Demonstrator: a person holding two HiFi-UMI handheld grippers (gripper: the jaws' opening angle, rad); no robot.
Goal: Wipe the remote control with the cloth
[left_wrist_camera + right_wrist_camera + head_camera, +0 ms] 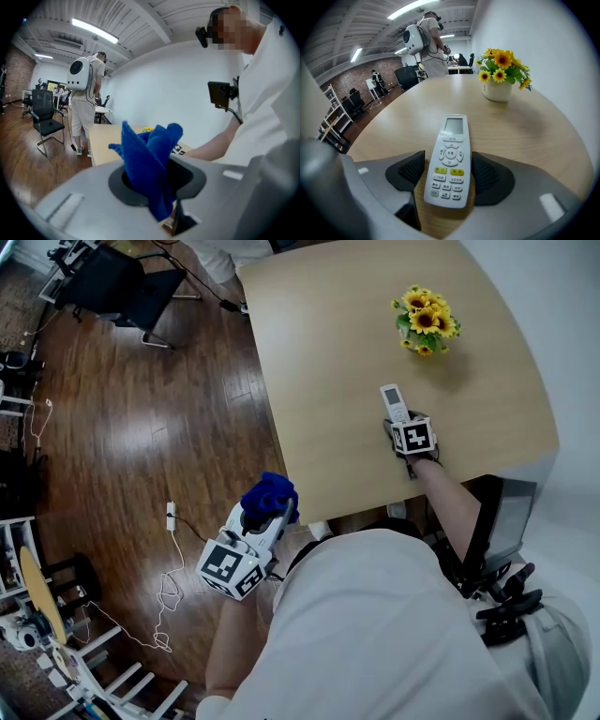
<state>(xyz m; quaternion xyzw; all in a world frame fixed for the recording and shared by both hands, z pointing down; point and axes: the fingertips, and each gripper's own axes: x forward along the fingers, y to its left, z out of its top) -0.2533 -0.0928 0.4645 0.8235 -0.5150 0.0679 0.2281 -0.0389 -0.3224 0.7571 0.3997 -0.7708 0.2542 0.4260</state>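
Observation:
A white remote control [395,402] lies face up on the light wooden table [328,352], pointing away from me. My right gripper [398,423] is shut on its lower half. In the right gripper view both dark pads [408,171] press the sides of the remote control [449,159], whose screen and buttons show. My left gripper [267,517] is off the table's near left edge, over the floor, shut on a bunched blue cloth [270,495]. In the left gripper view the cloth [147,154] sticks up from between the jaws of that gripper [154,180].
A white pot of yellow flowers [425,320] stands on the table beyond the remote; it is also in the right gripper view [501,70]. A black office chair [122,287] and a power strip with cable [172,514] are on the wooden floor. A person with a white backpack [84,93] stands past the table.

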